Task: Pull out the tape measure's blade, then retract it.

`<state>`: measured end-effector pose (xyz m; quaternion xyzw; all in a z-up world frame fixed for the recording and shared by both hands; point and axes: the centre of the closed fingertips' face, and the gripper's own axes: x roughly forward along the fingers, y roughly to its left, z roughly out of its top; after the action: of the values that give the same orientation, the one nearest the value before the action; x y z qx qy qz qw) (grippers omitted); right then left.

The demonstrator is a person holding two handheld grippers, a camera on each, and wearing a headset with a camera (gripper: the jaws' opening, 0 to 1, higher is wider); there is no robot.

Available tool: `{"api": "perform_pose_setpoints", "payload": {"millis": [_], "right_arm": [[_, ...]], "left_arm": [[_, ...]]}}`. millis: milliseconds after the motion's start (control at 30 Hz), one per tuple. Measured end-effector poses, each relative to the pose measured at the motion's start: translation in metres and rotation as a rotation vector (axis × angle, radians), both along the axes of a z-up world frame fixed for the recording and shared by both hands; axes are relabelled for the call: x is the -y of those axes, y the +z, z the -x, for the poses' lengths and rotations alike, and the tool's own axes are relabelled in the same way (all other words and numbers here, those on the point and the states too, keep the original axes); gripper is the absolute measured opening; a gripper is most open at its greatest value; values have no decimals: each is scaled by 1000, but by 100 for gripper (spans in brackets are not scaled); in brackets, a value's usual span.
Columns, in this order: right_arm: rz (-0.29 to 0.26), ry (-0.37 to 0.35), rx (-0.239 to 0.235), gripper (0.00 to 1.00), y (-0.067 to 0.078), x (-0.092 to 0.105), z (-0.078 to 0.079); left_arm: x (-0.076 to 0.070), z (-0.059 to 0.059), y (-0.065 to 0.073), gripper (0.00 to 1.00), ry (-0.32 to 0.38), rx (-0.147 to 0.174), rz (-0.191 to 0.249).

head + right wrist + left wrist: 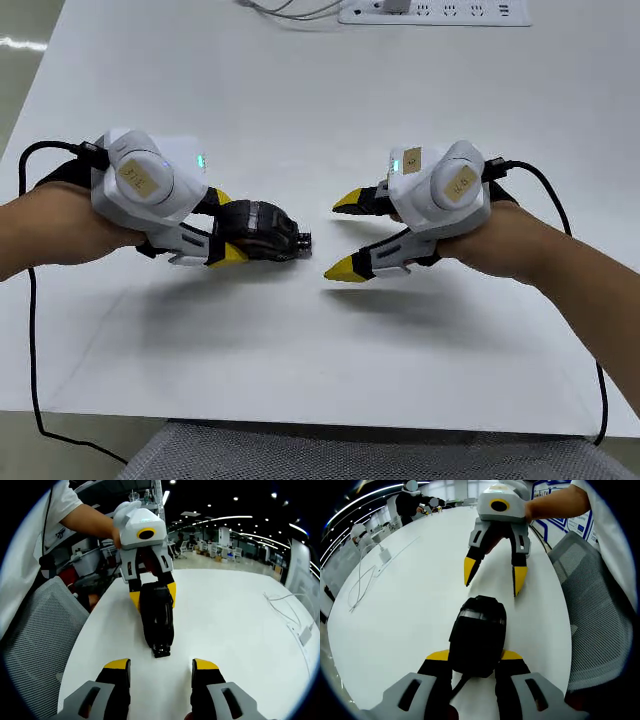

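At centre bench (300,90), my left tool (226,226) clamped the black tape measure (262,231) by the rear of its case, resting on or just above the surface; I could not tell which. Its blade hook (303,240) faced my right tool (343,236), jaws spread and empty, just beside it. I judged the case rigid, compact and somewhat slippery. The thin, springy blade looked best pinched at that hook.

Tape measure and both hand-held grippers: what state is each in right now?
Tape measure: blade fully in, only the end hook shows at the mouth.
Left hand-held gripper: shut on the tape measure's case.
Right hand-held gripper: open, empty, apart from the end hook.
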<state>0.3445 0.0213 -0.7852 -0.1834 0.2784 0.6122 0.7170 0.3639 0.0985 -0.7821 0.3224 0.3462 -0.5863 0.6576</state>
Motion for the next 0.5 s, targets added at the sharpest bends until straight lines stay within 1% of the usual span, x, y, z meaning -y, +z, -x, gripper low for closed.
{"api": "perform_pose_setpoints", "payload": {"millis": [167,233,333,500], "right_arm": [[-5,10,16,40,-4,-7,-3],[-11,17,13,37,-5,-9,-3],[-11,29,31,33,-6,-12,-4],[-22,41,30,28,-8,-16,-5]], "left_arm": [[0,-1,0,28,0,-2,-3],[0,0,0,28,-1,-2,-3],[0,0,0,28,-2,-5,-4],[0,0,0,28,-1,-9,-3]]}}
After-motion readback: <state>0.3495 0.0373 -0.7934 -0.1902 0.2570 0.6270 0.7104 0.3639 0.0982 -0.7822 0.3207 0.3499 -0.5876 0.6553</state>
